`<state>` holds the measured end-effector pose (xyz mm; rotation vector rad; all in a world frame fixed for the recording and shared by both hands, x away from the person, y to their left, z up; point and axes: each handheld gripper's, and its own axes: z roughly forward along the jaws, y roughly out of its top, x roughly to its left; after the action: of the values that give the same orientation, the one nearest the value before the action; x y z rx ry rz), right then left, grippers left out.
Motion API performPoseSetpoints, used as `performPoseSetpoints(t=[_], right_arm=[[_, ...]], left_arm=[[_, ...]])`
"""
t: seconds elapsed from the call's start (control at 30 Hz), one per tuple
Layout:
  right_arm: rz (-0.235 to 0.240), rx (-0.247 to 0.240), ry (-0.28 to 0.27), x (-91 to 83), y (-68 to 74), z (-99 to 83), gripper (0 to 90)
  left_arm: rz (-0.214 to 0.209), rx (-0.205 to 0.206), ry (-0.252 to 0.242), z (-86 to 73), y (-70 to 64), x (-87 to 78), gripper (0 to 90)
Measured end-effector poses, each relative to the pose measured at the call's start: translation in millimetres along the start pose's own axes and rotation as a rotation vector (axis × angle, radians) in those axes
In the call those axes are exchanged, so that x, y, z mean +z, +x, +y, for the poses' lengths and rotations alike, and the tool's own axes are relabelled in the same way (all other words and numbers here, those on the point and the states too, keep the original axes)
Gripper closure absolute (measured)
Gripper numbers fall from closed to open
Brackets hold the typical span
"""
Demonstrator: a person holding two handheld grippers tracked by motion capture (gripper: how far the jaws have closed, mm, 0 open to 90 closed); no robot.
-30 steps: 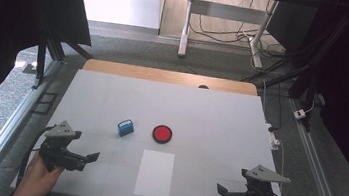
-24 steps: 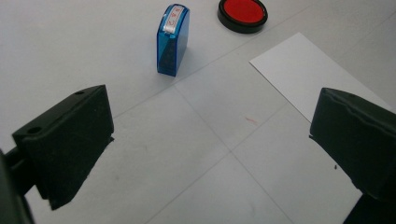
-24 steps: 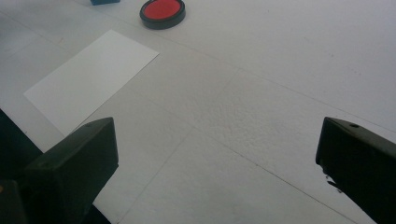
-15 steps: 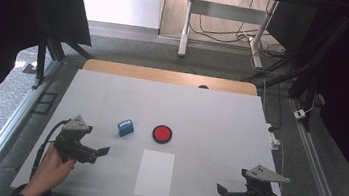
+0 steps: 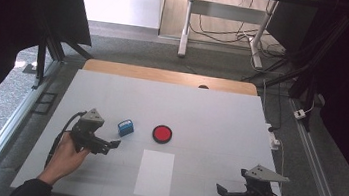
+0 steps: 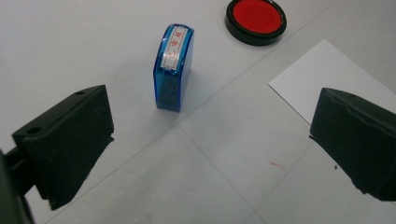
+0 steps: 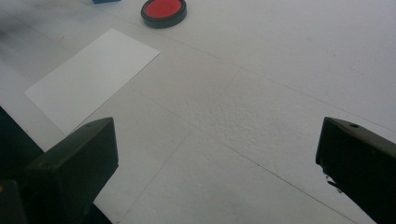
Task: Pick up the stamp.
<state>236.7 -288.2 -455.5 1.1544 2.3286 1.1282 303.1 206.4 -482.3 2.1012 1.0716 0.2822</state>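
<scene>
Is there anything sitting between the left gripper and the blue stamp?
Nothing visible does. The left gripper, jaws open, faces the blue stamp across bare table; the red ink pad lies beyond, off to one side.

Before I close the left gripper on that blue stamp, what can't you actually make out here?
- Blue stamp: label print too small to read in the left gripper view; its underside is hidden against the table.
- Same stamp in the right gripper view: cut off by the top edge.
- Red ink pad: top cut off by the edge.

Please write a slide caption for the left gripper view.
Open left gripper facing an upright blue plastic stamp, before a round red ink pad.
</scene>
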Motion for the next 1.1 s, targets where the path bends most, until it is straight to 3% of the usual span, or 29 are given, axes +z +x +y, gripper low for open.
performPoseSetpoints(t=[0.07, 0.17, 0.43, 0.63, 0.77, 0.83, 0.93, 1.1], right_arm=[[0.002, -0.001, -0.001, 0.2, 0.0, 0.0, 0.0], [0.002, -0.003, 0.002, 0.1, 0.0, 0.1, 0.0], [0.002, -0.003, 0.005, 0.3, -0.1, 0.2, 0.0], [0.003, -0.002, 0.007, 0.5, -0.2, 0.3, 0.0], [0.004, -0.002, 0.008, 0.6, -0.3, 0.3, 0.0], [0.004, -0.001, 0.008, 0.6, -0.3, 0.3, 0.0], [0.005, -0.002, 0.008, 0.6, -0.4, 0.2, 0.0], [0.006, -0.007, 0.008, 1.1, 0.1, 0.3, 0.0]], left_arm=[[-0.019, -0.012, 0.012, 5.5, 4.1, 6.2, 0.2], [-0.014, -0.008, 0.013, 8.4, 5.5, 9.8, 0.2], [-0.017, 0.041, 0.029, 18.0, 14.5, 26.3, 0.0], [-0.049, 0.06, 0.053, 26.3, 22.0, 41.2, 0.0], [-0.041, 0.089, 0.073, 32.2, 24.0, 48.5, 0.6], [-0.037, 0.092, 0.075, 33.1, 24.1, 50.5, 3.2], [-0.014, 0.143, 0.107, 35.0, 25.9, 54.6, 10.2], [-0.03, 0.167, 0.12, 37.3, 28.2, 55.4, 28.7]])
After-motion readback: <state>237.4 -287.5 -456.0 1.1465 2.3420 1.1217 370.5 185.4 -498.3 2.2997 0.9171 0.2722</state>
